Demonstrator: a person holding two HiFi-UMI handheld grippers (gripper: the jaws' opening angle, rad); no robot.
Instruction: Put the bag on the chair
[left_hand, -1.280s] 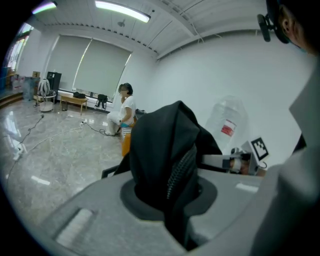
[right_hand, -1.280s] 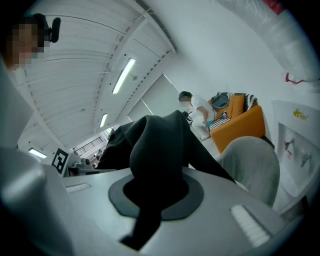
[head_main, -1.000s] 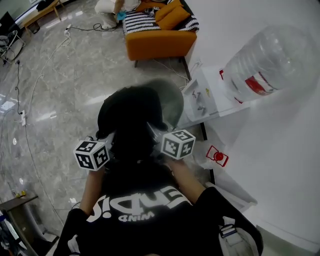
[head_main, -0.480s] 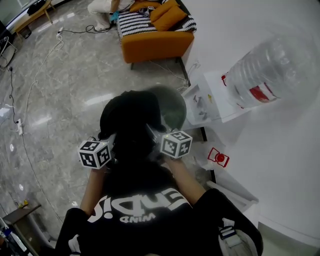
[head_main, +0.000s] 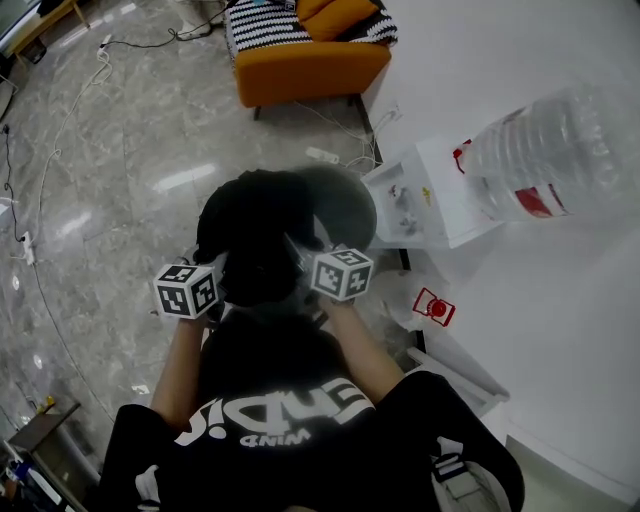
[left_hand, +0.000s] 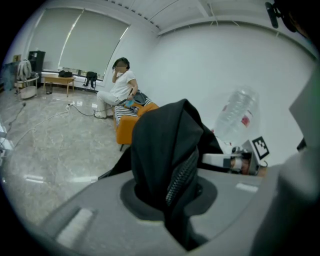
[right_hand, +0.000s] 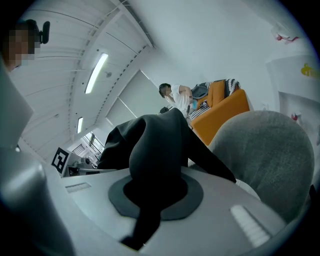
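Bag (head_main: 255, 240), black and limp, clamped tight by my left claw (left_hand: 169, 200) and right claw (right_hand: 150, 202), has edged forward over the grey chair (head_main: 352, 203), so setting it down seems close.

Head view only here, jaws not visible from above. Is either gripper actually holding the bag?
Observer: Yes. The left gripper is shut on the black bag, pinching the fabric beside its zipper.
Operator: Right one?
Observer: The right gripper is shut on a fold of the bag too.
Operator: Anyone on that sofa?
Observer: The left gripper view shows a person sitting on the orange sofa.
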